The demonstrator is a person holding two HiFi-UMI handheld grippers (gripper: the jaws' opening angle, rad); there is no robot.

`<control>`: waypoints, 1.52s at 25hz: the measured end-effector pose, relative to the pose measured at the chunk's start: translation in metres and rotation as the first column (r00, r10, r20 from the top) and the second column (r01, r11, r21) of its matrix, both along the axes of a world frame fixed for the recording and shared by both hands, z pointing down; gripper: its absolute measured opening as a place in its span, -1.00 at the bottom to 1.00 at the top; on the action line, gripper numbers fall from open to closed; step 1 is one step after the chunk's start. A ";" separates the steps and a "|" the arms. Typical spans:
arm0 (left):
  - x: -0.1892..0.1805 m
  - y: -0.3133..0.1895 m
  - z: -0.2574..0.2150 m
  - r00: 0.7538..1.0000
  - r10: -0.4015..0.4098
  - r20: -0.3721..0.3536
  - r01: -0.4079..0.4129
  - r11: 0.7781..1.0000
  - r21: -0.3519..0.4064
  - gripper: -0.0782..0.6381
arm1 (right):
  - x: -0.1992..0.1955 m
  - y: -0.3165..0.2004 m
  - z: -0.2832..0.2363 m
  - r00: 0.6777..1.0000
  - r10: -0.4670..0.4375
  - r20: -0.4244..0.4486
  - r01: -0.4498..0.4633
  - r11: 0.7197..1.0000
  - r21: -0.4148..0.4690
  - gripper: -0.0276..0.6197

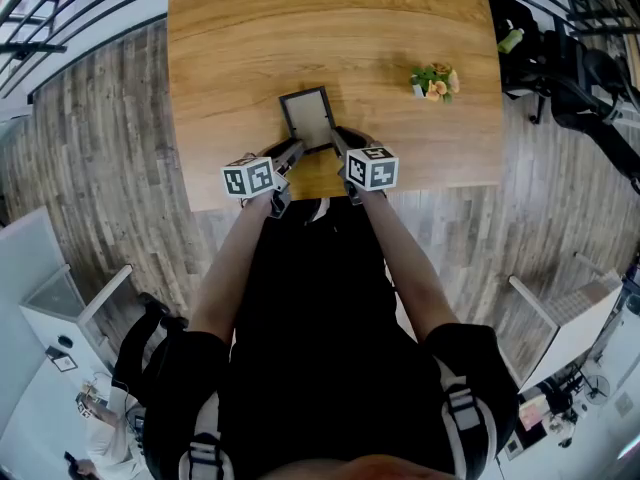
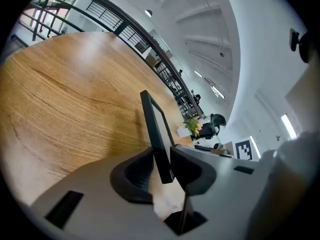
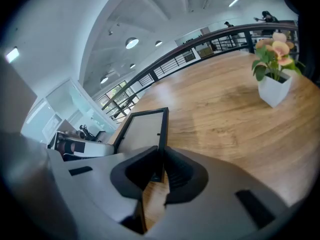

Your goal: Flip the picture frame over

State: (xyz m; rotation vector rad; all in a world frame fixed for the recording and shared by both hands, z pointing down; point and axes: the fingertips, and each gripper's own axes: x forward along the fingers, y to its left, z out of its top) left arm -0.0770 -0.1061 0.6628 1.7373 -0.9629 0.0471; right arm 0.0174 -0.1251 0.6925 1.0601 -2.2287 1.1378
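Looking down in the head view, the picture frame [image 1: 307, 118] is mid-picture, by the table's [image 1: 250, 38] near edge.

Left gripper view: the left tongs [image 2: 162, 166] stand wide around one edge, not squeezing.

Right gripper view: the right tongs [image 3: 161, 169] pinch the other edge.

This looks like the grabbing step. Next, I think: squeeze left, lift, turn over.

Beyond the picture frame [image 1: 308, 118] and to its left, the worktop [image 1: 230, 58] is open wood where I have room to pass. Right of the frame and farther back stands a small potted plant [image 1: 434, 82], well apart from it.
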 end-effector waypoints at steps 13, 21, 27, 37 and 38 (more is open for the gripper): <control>0.003 -0.004 -0.015 0.988 -0.042 -0.152 0.042 0.999 -0.006 -0.51 | 0.001 0.008 -0.010 0.999 -0.019 0.034 0.017 0.999 0.049 -0.73; -0.003 -0.008 -0.021 0.994 -0.040 -0.104 0.042 0.999 0.015 -0.54 | -0.010 0.015 -0.014 0.991 -0.109 -0.083 0.119 0.984 0.132 -0.67; -0.013 -0.011 -0.019 0.981 -0.125 -0.145 0.123 0.992 -0.024 -0.54 | -0.028 0.030 -0.029 0.945 -0.251 -0.207 0.301 0.917 0.262 -0.50; -0.012 -0.022 -0.036 0.958 -0.199 -0.206 0.193 0.980 -0.050 -0.54 | -0.051 0.046 -0.044 0.810 -0.282 -0.515 0.521 0.748 0.410 -0.30; -0.010 -0.022 -0.039 0.955 -0.200 -0.217 0.194 0.980 -0.051 -0.54 | -0.052 0.045 -0.044 0.793 -0.275 -0.544 0.540 0.731 0.417 -0.29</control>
